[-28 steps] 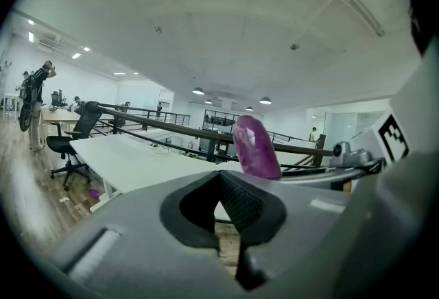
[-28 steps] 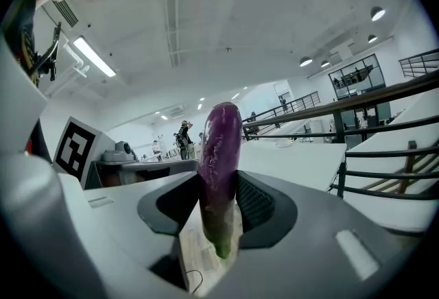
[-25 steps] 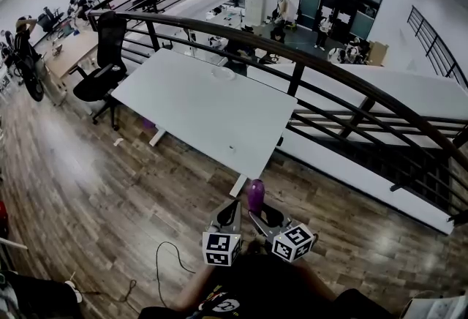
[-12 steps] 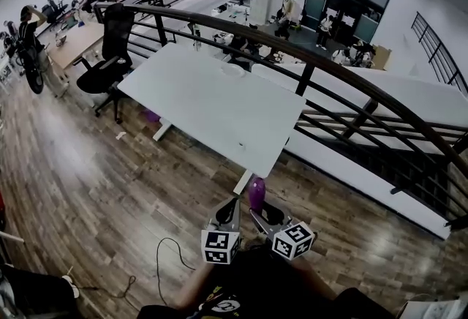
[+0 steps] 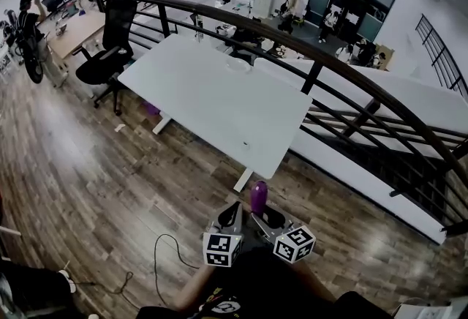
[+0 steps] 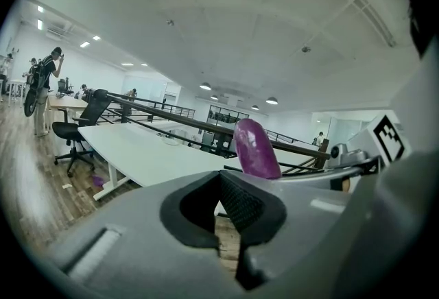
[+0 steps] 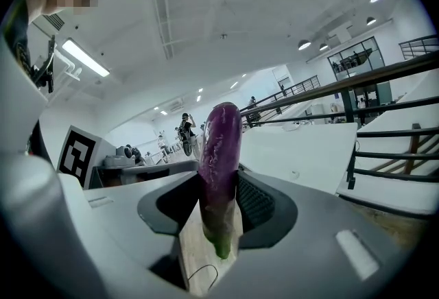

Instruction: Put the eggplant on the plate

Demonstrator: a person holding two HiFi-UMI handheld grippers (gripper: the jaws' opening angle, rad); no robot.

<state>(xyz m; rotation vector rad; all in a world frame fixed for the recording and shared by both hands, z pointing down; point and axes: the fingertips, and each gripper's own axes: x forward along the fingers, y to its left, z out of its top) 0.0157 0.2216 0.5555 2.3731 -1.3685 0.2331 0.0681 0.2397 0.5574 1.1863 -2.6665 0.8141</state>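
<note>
Head view, white table (image 5: pixel 212 102), wood floor (image 5: pixel 88 171), eggplant (image 5: pixel 258 195)

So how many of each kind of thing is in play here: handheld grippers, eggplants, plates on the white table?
grippers: 2, the left gripper and the right gripper
eggplant: 1, held in the right gripper
plate: 1, on the white table
total: 4

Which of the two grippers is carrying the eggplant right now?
The right gripper: the purple eggplant stands upright between its jaws. The left gripper beside it holds nothing.
</note>
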